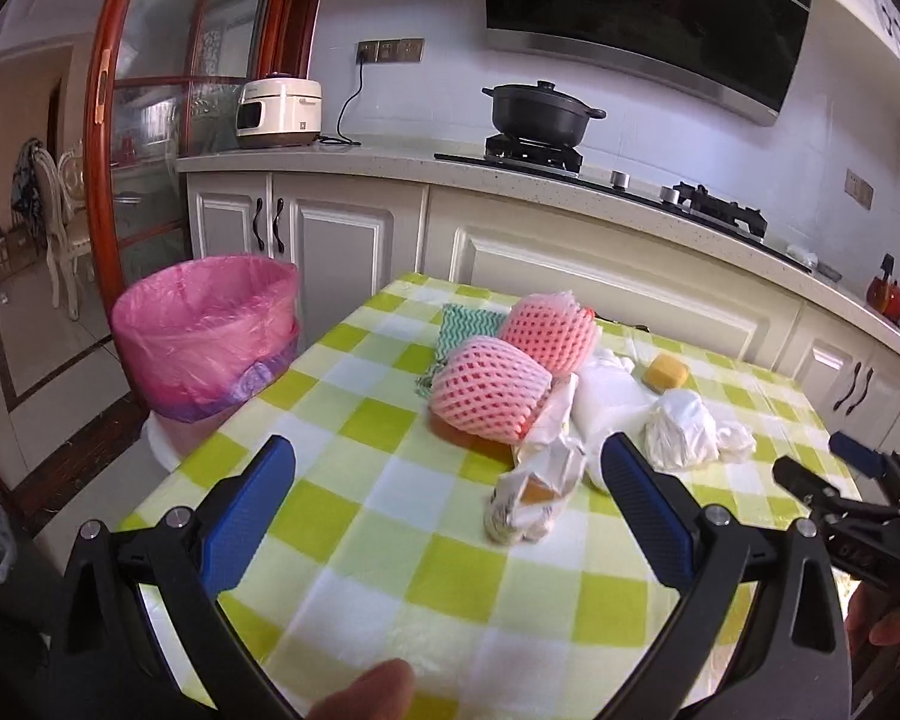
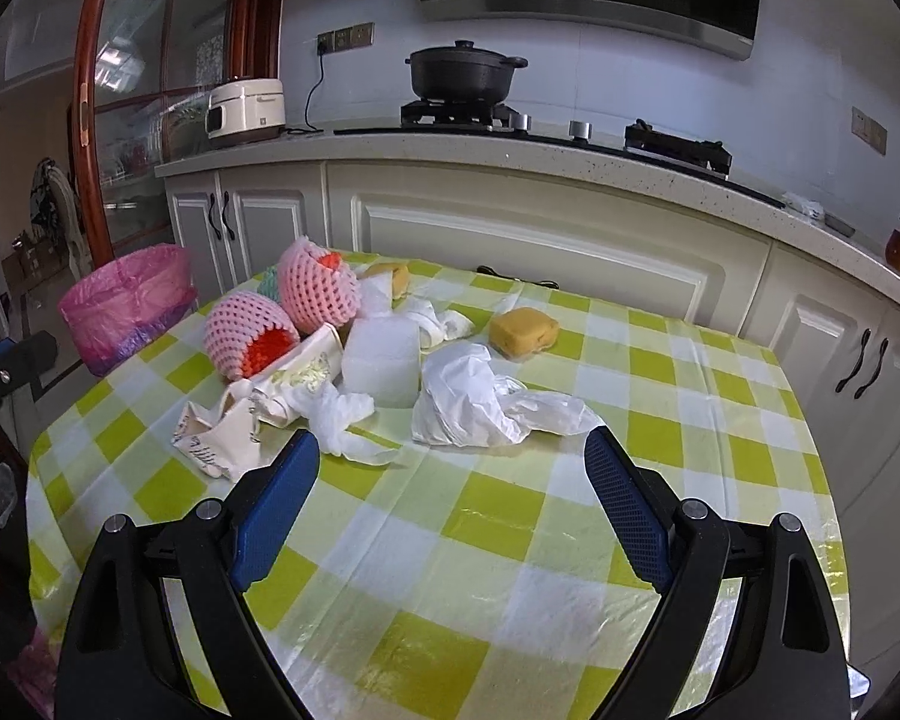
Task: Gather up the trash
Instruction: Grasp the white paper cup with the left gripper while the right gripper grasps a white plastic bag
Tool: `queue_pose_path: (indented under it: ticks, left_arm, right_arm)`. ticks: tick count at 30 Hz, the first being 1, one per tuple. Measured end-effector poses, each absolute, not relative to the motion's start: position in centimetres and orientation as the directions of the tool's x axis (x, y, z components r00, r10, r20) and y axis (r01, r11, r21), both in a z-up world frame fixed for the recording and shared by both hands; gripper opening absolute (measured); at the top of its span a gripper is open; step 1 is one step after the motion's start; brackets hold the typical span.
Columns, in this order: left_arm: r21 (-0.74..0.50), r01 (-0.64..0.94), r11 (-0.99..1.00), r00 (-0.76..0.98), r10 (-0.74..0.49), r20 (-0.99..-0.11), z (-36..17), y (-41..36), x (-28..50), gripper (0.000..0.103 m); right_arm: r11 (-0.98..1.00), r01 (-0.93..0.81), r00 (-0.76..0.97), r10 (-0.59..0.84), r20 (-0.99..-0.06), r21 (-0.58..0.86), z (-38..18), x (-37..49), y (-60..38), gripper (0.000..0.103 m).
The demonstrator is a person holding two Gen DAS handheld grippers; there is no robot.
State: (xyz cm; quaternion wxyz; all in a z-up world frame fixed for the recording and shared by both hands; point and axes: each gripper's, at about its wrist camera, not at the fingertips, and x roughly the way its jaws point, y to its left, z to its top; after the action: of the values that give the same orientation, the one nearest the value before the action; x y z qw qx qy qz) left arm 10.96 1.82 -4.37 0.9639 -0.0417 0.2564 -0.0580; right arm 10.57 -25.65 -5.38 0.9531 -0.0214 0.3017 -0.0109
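A heap of trash lies on the green-checked tablecloth (image 1: 390,516): two pink foam fruit nets (image 1: 489,396) (image 2: 252,330), a crumpled paper wrapper (image 1: 534,492) (image 2: 222,438), white plastic bags (image 1: 684,426) (image 2: 480,402), and a translucent plastic cup (image 2: 381,363). A bin with a pink liner (image 1: 207,330) (image 2: 126,306) stands left of the table. My left gripper (image 1: 450,468) is open and empty, just short of the wrapper. My right gripper (image 2: 453,456) is open and empty, just short of the white bag; it also shows in the left wrist view (image 1: 834,468).
A yellow sponge (image 2: 522,330) (image 1: 666,372) and a green patterned cloth (image 1: 465,330) lie on the table. Behind stand white cabinets (image 2: 510,240), a counter with a rice cooker (image 1: 279,111), and a black pot (image 1: 537,111) on the stove.
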Motion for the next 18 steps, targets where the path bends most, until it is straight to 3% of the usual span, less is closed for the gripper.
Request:
queue_pose_path:
  ticks: [4, 10, 18]
  left_arm:
    - [-0.082, 0.102, 0.991, 0.851, -0.129, -0.508, -5.5, 1.2, 13.5, 0.099]
    - [0.042, 0.139, 0.989, 0.770, -0.081, -0.633, -8.5, -1.4, 17.2, 0.099]
    - [-0.013, 0.137, 0.990, 0.699, -0.106, -0.707, -11.3, -1.5, 20.2, 0.098]
  right_arm:
    - [0.999, 0.021, 0.789, -0.037, -0.614, -0.034, -7.0, 13.6, -26.9, 0.085]
    - [1.000, 0.018, 0.733, -0.005, -0.680, 0.012, -9.4, 19.1, -28.3, 0.085]
    - [1.000, 0.001, 0.685, 0.005, -0.729, 0.008, -11.6, 24.3, -28.3, 0.085]
